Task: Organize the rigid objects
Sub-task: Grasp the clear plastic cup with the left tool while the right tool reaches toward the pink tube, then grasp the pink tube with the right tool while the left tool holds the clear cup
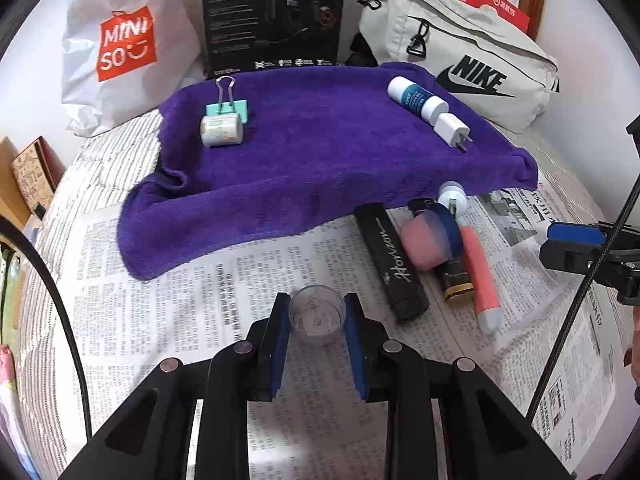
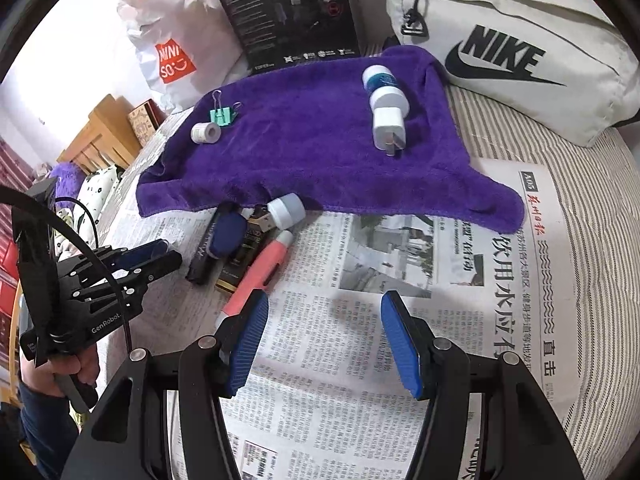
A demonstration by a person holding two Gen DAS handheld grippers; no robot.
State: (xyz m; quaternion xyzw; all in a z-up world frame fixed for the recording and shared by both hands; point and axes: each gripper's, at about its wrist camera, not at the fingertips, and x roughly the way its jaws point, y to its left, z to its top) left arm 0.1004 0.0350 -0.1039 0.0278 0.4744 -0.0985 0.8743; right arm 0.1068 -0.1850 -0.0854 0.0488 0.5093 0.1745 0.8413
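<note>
Left wrist view: a bed (image 1: 52,280) spread with newspaper (image 1: 180,300), a purple towel (image 1: 320,152) across it. Left gripper (image 1: 317,316) jaws clamp a clear cup (image 1: 317,314) over the newspaper, mouth facing the camera. Right gripper (image 2: 324,344) jaws stand half-wide, empty.

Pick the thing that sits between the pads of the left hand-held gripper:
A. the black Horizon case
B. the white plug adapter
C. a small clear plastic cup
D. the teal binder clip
C: in the left wrist view the left hand-held gripper has its blue pads closed against the sides of the small clear plastic cup, over the newspaper.
</note>
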